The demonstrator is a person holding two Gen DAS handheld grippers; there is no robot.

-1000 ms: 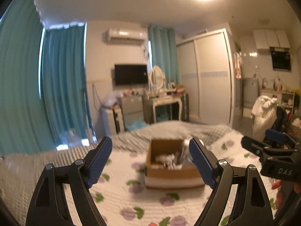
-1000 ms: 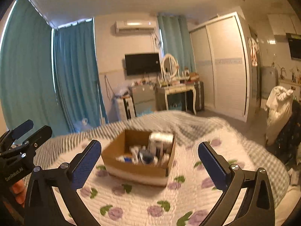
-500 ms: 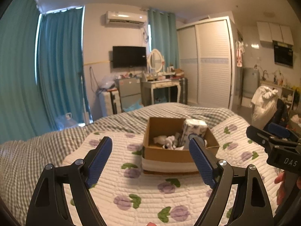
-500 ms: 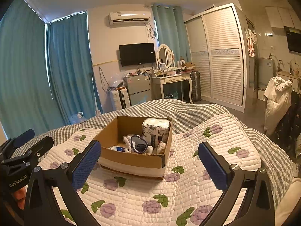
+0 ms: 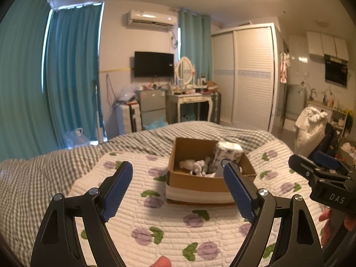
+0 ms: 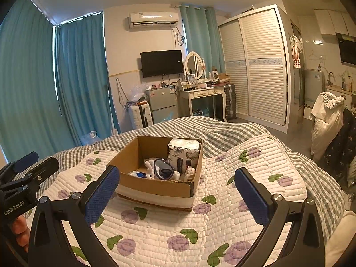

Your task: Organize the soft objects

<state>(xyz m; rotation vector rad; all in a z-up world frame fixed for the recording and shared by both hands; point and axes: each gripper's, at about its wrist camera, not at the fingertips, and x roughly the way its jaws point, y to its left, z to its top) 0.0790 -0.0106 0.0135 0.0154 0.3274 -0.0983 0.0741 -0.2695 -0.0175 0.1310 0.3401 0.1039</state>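
Both claws, left (image 5: 178,184) and right (image 6: 176,191), wide open, empty; cardboard box (image 6: 155,187) mid-quilt (image 6: 155,233), bare quilt around.

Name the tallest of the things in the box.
The wrapped tissue pack, standing upright in the box's far right corner. Its top rises above the rim, while the eye mask and white toy lie low inside.

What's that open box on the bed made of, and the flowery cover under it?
The box looks like plain brown cardboard, matt, with raw cut edges and a pale band around its base. The cover seems to be quilted cloth, probably cotton: white, puffed in stitched rows, printed with purple flowers and green leaves.
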